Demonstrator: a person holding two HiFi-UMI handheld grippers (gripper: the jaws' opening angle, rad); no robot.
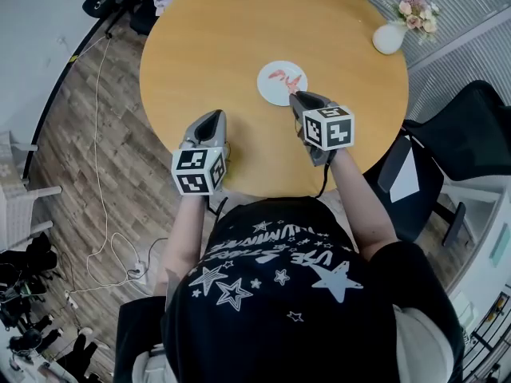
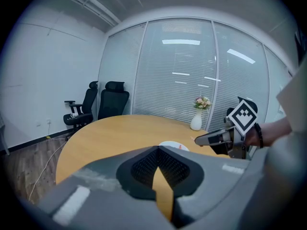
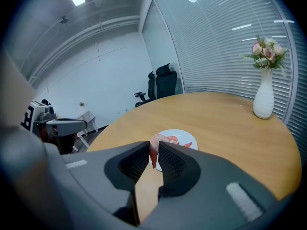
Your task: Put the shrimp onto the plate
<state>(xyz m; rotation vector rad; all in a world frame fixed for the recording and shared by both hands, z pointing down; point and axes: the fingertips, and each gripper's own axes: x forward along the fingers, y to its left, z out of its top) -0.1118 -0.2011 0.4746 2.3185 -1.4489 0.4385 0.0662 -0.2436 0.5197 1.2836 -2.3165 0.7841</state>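
Right gripper (image 3: 153, 150) around shrimp (image 3: 155, 140)

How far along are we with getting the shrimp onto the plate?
Done: one shrimp already lies on the white plate. In hand: the right gripper is shut on a second shrimp at the plate's near edge. Left: move it over the plate and release it. The left gripper is shut and empty, off to the side.
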